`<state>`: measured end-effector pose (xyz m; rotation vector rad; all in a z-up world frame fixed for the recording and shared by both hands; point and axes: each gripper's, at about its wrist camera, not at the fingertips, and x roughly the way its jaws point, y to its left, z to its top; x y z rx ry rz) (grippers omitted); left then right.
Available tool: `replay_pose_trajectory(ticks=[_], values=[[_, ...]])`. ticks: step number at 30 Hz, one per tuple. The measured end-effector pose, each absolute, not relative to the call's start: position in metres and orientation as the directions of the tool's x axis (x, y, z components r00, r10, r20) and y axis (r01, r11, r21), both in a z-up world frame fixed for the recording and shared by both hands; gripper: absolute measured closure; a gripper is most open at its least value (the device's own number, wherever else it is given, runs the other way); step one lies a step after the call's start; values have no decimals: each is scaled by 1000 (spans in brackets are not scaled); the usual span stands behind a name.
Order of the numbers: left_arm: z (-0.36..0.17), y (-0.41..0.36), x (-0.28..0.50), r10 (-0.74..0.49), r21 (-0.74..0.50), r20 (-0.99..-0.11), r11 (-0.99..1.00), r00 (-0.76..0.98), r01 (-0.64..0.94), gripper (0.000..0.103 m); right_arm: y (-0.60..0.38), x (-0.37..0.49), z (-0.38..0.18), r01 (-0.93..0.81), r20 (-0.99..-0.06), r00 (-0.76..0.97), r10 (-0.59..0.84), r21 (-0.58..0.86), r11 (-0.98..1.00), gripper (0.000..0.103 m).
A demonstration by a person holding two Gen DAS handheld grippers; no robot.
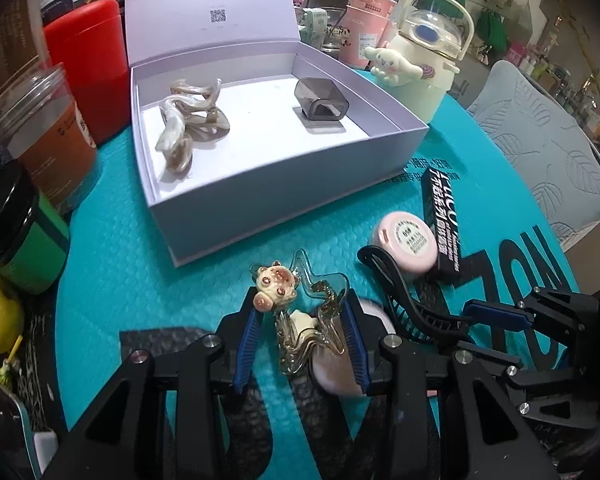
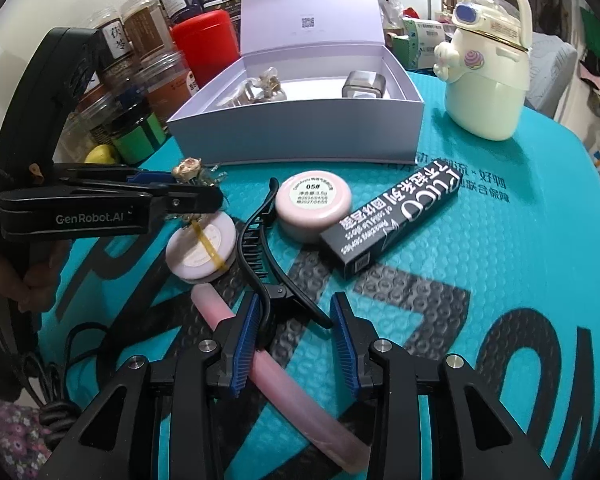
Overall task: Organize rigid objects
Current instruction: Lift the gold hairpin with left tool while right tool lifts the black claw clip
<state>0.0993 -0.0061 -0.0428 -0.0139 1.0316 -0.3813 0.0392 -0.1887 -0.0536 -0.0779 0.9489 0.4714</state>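
My left gripper [image 1: 302,340] is shut on a clear hair claw with a bear charm [image 1: 296,312], held just above a round pink tin [image 2: 202,250]; the gripper also shows in the right wrist view [image 2: 196,196]. My right gripper [image 2: 296,340] is open around the tail of a black hair clip [image 2: 260,256] that lies on the teal mat. An open white box [image 1: 284,168] holds a pearly hair claw [image 1: 188,120] and a smoky grey case [image 1: 320,102].
On the mat lie a second pink tin labelled 05# [image 2: 314,204], a black lip-gloss carton [image 2: 392,224] and a pink tube [image 2: 276,380]. A cream cartoon bottle [image 2: 488,80] stands at the right, with a red canister [image 1: 86,64] and jars [image 1: 48,132] at the left.
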Motion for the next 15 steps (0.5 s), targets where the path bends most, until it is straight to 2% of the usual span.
replay_pose_trajectory(ticks=[15], values=[[-33, 6, 45, -313, -189, -843, 934, 438, 304, 64, -198, 0, -49, -424, -810, 476, 343, 130, 896, 67]])
